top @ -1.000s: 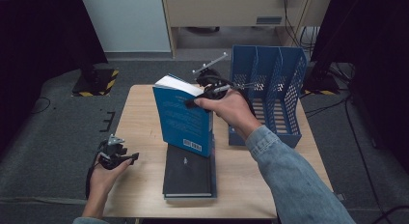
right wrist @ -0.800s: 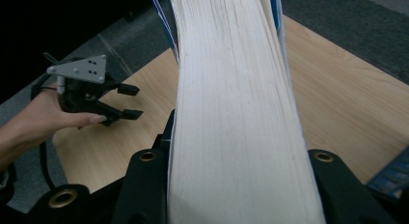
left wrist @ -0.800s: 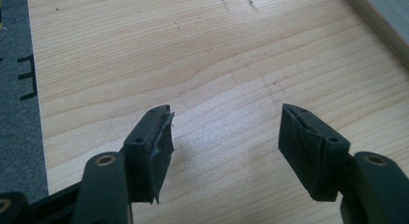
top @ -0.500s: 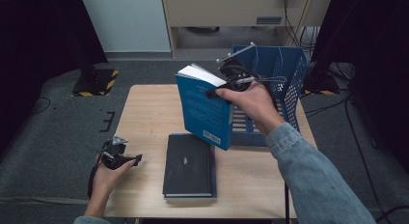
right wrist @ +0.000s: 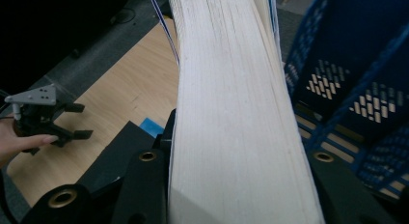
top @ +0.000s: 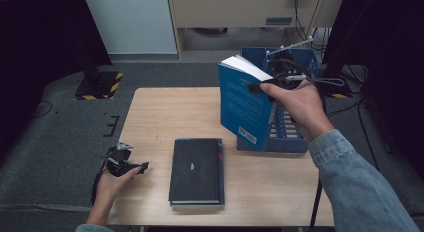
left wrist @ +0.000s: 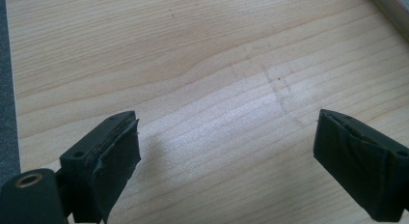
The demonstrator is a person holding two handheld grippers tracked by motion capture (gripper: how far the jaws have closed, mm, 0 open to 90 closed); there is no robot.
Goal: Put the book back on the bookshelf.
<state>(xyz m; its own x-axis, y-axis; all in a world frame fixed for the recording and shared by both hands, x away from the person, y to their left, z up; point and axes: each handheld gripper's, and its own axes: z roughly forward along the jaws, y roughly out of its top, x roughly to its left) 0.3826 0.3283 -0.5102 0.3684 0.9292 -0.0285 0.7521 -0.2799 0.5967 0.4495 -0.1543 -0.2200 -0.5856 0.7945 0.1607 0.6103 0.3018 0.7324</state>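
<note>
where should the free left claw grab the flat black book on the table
Take the flat black hardcover book by its long left edge, coming in low from the left, where the open left claw already rests. It lies flat on the wooden table, so only its thin edges offer grip.

Light wooden surface (top: 165, 117) on grey carpet floor (top: 55, 142); beyond it, beige cabinet (top: 240, 12); black-yellow striped base (top: 97, 87) left.

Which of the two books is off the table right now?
The blue book, upright, clamped in the right gripper beside the blue file rack; the black book lies flat.
</note>
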